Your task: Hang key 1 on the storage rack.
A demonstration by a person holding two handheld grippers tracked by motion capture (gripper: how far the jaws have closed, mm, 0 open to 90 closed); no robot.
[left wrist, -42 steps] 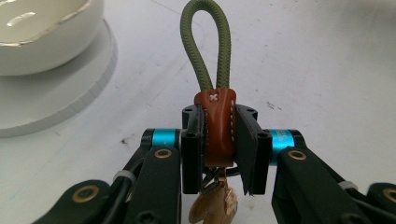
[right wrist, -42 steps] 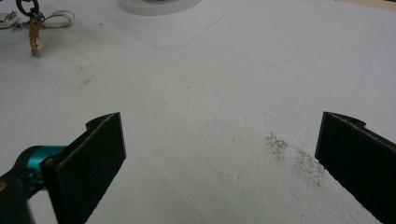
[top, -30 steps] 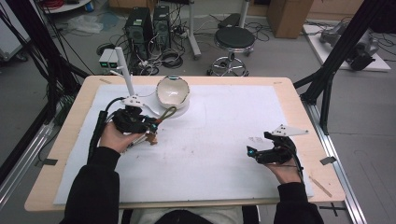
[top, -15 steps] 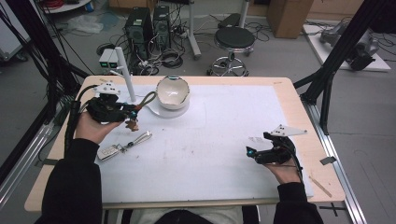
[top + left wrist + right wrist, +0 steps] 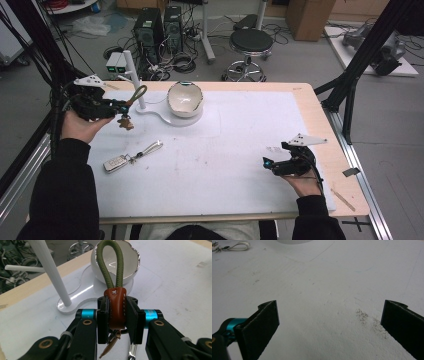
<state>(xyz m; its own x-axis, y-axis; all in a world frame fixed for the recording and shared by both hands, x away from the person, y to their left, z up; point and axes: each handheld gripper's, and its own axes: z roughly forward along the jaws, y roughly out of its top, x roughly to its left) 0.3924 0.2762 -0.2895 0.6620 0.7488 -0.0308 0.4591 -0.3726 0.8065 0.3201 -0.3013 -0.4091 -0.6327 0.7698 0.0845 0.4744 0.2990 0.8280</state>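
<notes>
Green rope-loop keychain [image 5: 113, 277] – brown leather tab pinched, left gripper [image 5: 117, 315]

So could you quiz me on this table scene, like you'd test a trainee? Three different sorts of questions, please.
1. True or false: the left claw grips a keychain by its brown leather tab.
2. The right claw is: A) open, B) shut on a key.
3. Fill in: the key fob lies on the white ___.

Key: 1 true; 2 A; 3 mat.
</notes>
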